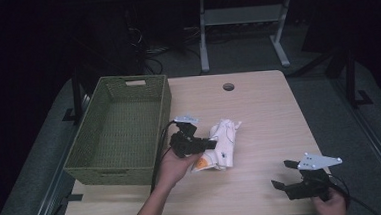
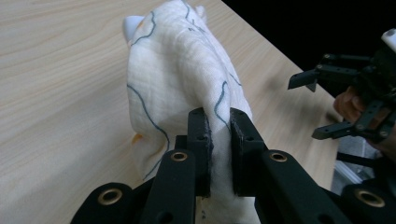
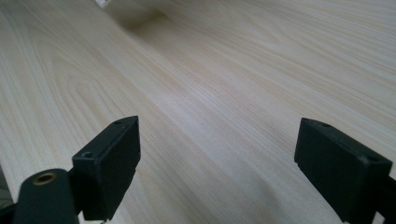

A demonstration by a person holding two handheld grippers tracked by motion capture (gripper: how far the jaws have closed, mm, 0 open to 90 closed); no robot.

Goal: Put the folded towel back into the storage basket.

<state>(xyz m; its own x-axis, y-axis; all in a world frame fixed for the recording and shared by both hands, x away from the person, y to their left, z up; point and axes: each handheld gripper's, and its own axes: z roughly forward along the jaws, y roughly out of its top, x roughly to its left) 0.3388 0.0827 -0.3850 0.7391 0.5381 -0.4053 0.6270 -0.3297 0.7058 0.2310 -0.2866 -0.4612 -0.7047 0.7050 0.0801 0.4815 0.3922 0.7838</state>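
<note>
Cloth (image 1: 223,143), white muslin with thin blue wavy lines and an orange patch at its near end, lies bunched near the middle of the light wooden table (image 1: 258,103), just right of the woven green basket (image 1: 122,129) standing at the table's 9 o'clock side. The left gripper (image 1: 212,144), held in the person's left hand (image 1: 174,166), has its jaws clenched on a raised fold of this cloth; in the left gripper view the two black pads (image 2: 201,140) pinch the fabric (image 2: 177,74) between them, and the cloth rises in a ridge running away toward 12 o'clock. The right gripper (image 1: 285,174), held in the right hand (image 1: 329,204) at about 5 o'clock on the table, is well apart from the cloth, its jaws spread wide and released, with bare tabletop (image 3: 210,93) between them in the right gripper view. The same gripper (image 2: 322,102) appears at 3 o'clock in the left gripper view, jaws parted. A round hole (image 1: 228,87) sits near the table's far edge.
</note>
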